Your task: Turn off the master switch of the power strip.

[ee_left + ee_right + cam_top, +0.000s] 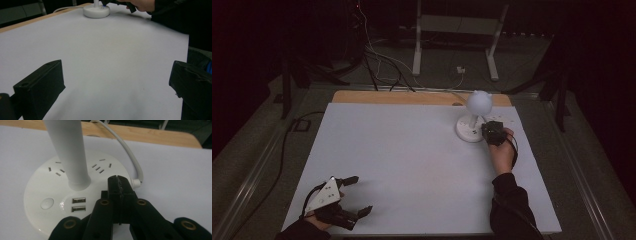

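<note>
Now the right gripper [119, 185] fingers rest closed over the lamp base [45, 192].

The worktop [412, 150] wears a smooth, matt white covering, with a bare strip of pale wood [155, 135] along its far edge; the lamp base [45, 195] looks like glossy white plastic, its USB ports lined with metal; the right gripper [118, 182] has matt black plastic jaws with brass-coloured rivets.

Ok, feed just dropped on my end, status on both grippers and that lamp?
Left gripper open, idle near table's front edge. Right gripper shut, tip over lamp base beside the USB ports. Nothing in the way.
</note>
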Available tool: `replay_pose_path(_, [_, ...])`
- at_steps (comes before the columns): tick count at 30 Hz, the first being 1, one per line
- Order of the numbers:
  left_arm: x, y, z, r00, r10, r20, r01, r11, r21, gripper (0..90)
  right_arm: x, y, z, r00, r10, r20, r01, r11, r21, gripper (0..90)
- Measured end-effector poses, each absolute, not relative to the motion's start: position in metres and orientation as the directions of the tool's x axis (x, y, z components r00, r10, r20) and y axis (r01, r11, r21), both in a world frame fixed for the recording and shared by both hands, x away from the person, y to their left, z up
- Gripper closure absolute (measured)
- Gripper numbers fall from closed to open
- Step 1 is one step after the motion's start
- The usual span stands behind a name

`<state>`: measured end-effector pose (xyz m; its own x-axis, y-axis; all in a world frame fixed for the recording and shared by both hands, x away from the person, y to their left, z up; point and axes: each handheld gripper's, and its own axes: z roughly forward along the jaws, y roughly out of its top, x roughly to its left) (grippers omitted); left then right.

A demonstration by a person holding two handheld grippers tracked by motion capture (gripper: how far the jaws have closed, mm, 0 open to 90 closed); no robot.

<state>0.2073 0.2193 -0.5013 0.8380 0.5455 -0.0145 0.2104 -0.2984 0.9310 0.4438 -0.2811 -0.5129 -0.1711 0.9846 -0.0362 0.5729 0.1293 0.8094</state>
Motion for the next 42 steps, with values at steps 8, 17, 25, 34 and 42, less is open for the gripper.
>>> replay_pose_path(8, [0.209, 0.220, -0.502, 0.835, 0.551, -0.020, 0.217, -0.294, 0.931, 0.4, 0.443, -0.287, -0.505, -0.177, 0.984, 0.007, 0.573, 0.098, 0.813, 90.0])
replay_pose_path(17, [0.208, 0.220, -0.502, 0.835, 0.550, -0.018, 0.213, -0.293, 0.932, 0.3, 0.434, -0.291, -0.486, -0.189, 0.978, 0.088, 0.545, 0.030, 0.838, 77.7])
replay_pose_path(25, [0.208, 0.221, -0.501, 0.834, 0.552, -0.016, 0.212, -0.293, 0.932, 0.4, 0.423, -0.293, -0.486, -0.194, 0.977, 0.094, 0.555, 0.030, 0.831, 55.8])
replay_pose_path(34, [0.208, 0.221, -0.501, 0.834, 0.551, -0.022, 0.214, -0.287, 0.934, 0.3, 0.409, -0.290, -0.480, -0.256, 0.963, 0.086, 0.567, 0.078, 0.820, 16.8])
replay_pose_path(42, [0.208, 0.221, -0.501, 0.835, 0.550, -0.019, 0.211, -0.288, 0.934, 0.4, 0.392, -0.283, -0.471, -0.354, 0.922, 0.155, 0.581, 0.087, 0.810, 0.0])
